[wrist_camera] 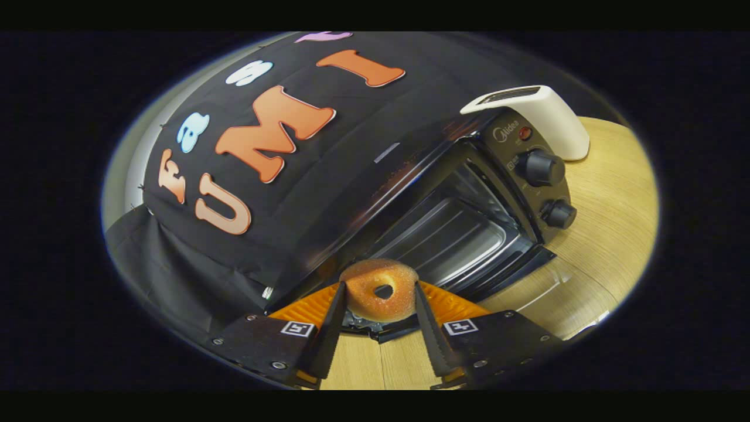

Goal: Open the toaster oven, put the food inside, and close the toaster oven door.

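Fingers (379, 293) clenched on a sugared doughnut (379, 291), one finger pressing each side of the ring, its hole facing the camera. The doughnut is held off the bench (609, 234), upright between the fingertips, just in front of the toaster oven (469, 217). The oven sits tilted in the view, dark-bodied. Its door (515, 275) looks dropped open toward the fingers, the lower edge lying flat near the bench; the chamber behind is exposed. Inside the chamber, a metal tray (451, 240) with ridged bottom, lying level on the oven floor or a low rack; cannot tell which. The doughnut overlaps the front lip of the opening but whether it has crossed the threshold is hard to judge. Control panel on the oven's right side: a small red lamp (525, 133) at top, below it two round black knobs, the upper knob (542, 167) and lower knob (559, 214). Beyond the oven, touching or just beside its top right corner, a white slot toaster (539, 114) stands on the light wood-grain bench. Black cloth wall (328, 193) hangs behind and to the left of the oven.
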`<act>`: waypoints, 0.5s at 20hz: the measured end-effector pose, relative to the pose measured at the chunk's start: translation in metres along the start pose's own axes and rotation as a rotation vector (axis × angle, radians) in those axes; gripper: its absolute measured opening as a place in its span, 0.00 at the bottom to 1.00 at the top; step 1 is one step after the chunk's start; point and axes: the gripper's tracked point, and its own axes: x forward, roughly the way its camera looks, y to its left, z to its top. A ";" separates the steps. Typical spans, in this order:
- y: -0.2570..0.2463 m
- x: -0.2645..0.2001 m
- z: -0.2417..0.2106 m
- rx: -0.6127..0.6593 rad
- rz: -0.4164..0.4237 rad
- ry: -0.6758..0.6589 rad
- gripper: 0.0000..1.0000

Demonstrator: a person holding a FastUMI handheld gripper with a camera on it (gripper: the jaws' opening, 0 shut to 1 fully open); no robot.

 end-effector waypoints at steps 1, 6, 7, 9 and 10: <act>-0.002 0.004 0.002 -0.007 -0.021 -0.022 0.65; -0.014 0.023 0.014 -0.142 -0.106 -0.123 0.65; -0.015 0.028 0.015 -0.171 -0.117 -0.133 0.67; -0.013 0.033 0.015 -0.212 -0.124 -0.141 0.72; -0.011 0.036 0.015 -0.232 -0.124 -0.146 0.74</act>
